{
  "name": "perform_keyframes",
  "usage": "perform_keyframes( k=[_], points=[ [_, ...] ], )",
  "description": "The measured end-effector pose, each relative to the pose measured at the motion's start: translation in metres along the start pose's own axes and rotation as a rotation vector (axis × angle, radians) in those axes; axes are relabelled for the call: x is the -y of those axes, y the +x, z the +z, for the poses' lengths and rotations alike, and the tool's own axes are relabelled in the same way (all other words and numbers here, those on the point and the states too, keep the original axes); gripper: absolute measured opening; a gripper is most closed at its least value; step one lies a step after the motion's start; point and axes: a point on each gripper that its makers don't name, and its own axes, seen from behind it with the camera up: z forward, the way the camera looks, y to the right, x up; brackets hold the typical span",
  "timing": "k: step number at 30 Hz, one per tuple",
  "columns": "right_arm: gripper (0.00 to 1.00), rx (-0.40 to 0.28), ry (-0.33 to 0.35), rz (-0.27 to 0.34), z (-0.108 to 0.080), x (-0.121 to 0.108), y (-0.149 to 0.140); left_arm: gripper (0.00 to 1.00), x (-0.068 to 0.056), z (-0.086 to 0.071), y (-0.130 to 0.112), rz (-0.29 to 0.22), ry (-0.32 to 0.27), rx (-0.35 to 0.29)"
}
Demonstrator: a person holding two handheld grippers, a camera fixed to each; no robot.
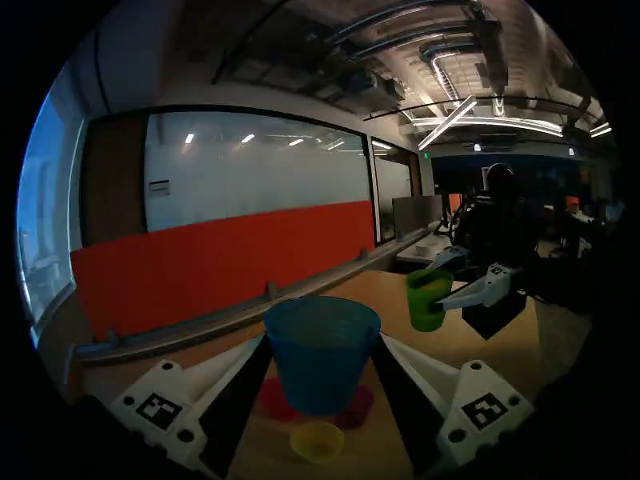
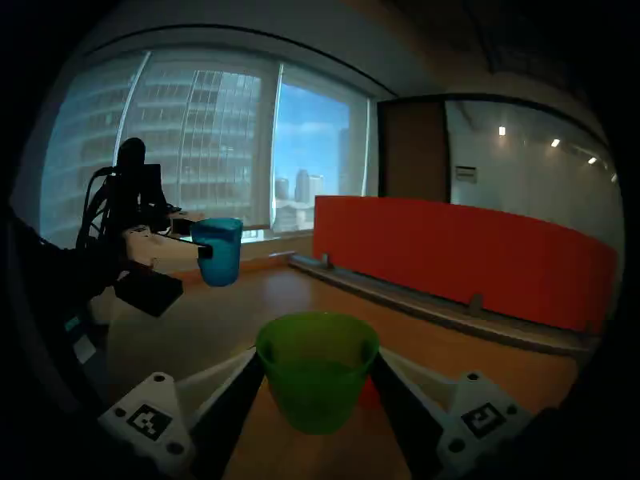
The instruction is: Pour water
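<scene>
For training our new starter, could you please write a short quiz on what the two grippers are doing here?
1. Which cup does the left gripper hold? A red, B blue, C yellow.
2. True or false: the right gripper is open and empty.
3. Fill in: on the table under the left gripper, the small cup nearest its camera is ____.
Key: 1 B, the blue cup. 2 False, it is shut on the green cup. 3 yellow.

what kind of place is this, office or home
Likely a high-rise office: a glass wall with an orange band, strip lights under bare ducts, and towers outside the window.
</scene>
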Motion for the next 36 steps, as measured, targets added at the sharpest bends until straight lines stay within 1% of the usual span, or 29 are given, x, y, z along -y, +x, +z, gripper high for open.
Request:
perform_keyframes(
  k=[6,11,18,24,30,36],
  points=[
    [0.90,0.055,0.007,-0.002,-0.002,-0.002,-0.015,0.85,-0.014,0.002,-0.022,0.006,-0.045,0.050],
    [0.89,0.094,0.017,-0.015,-0.002,-0.001,-0.025,0.85,-0.025,0.007,-0.039,0.015,-0.081,0.095],
    [0.90,0.133,0.024,-0.014,-0.001,-0.002,-0.039,0.85,-0.043,0.013,-0.057,0.040,-0.130,0.139],
    [0.90,0.161,0.030,-0.015,0.001,-0.002,-0.048,0.85,-0.057,0.020,-0.078,0.049,-0.170,0.192],
    [0.90,0.192,0.038,-0.010,0.003,-0.004,-0.060,0.85,-0.068,0.024,-0.099,0.080,-0.208,0.248],
    [0.90,0.224,0.041,-0.014,0.006,-0.007,-0.071,0.86,-0.079,0.024,-0.122,0.109,-0.247,0.310]
  ],
)
